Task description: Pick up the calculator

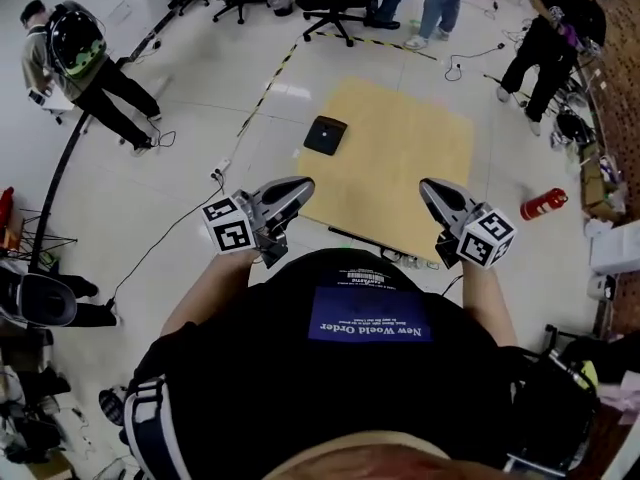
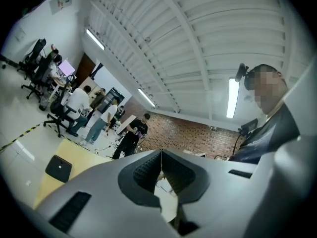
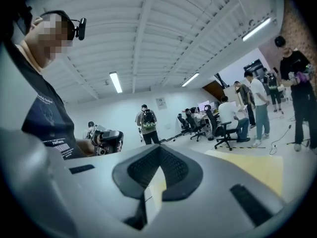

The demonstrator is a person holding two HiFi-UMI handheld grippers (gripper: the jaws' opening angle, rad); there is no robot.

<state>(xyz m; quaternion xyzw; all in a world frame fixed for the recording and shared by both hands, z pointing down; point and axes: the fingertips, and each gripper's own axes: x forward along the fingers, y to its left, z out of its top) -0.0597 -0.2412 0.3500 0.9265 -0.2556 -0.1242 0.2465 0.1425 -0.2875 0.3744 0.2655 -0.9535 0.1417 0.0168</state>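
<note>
The calculator, a flat black slab, lies near the far left corner of the square yellow table. Both grippers hover in front of the person's chest, short of the table's near edge and well away from the calculator. My left gripper points toward the table with its jaws shut and nothing between them. My right gripper mirrors it on the other side, also shut and empty. In the left gripper view the calculator shows at the lower left, beyond the closed jaws. The right gripper view shows its closed jaws and the table, not the calculator.
A red fire extinguisher lies on the floor right of the table. Office chairs and several standing people are at the far side. A person with a backpack stands at the left. Cables run across the white floor.
</note>
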